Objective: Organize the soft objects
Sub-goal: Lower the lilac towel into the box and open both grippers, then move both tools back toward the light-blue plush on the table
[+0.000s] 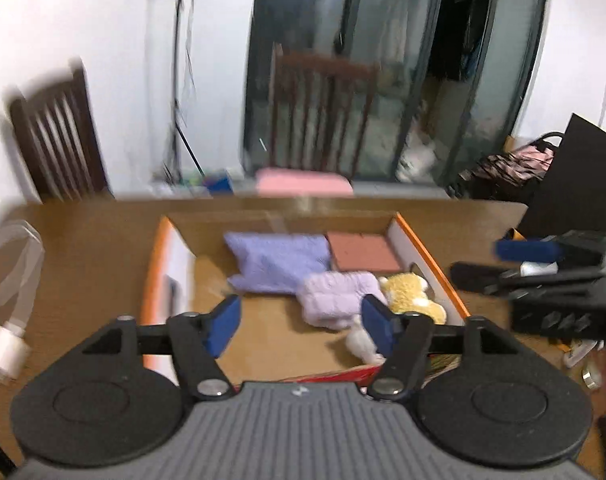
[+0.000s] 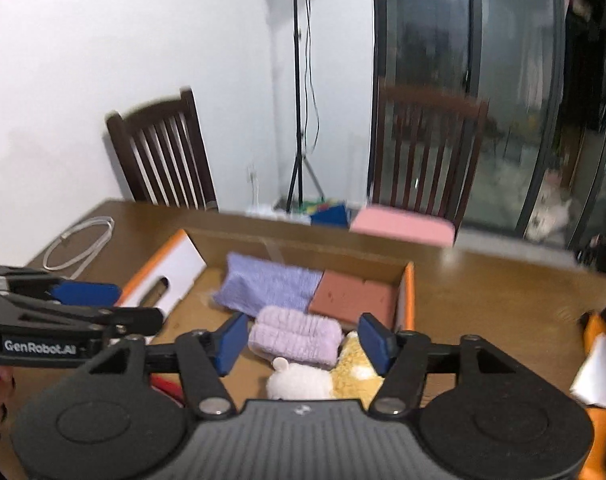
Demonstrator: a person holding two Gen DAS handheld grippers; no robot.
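Lilac ribbed cloth roll (image 2: 295, 335) in open cardboard box (image 2: 408, 294): light, squashy; pinch mid-bulge. Left tongs (image 1: 301, 326), right tongs (image 2: 305, 343) both released, empty.

The open cardboard box with orange-edged flaps (image 1: 427, 258) on the brown wooden table (image 1: 87, 248) serves as landmark. Its near-left floor is bare cardboard, open from above. Its far side is filled by a folded lavender towel (image 1: 277, 260) and a flat terracotta pad (image 1: 363, 252); its near-right corner by a rolled lilac cloth (image 2: 295, 334), a yellow plush (image 1: 413, 292) and a white plush (image 2: 299, 384). Left of the box lies a white coiled cable (image 2: 81, 248).
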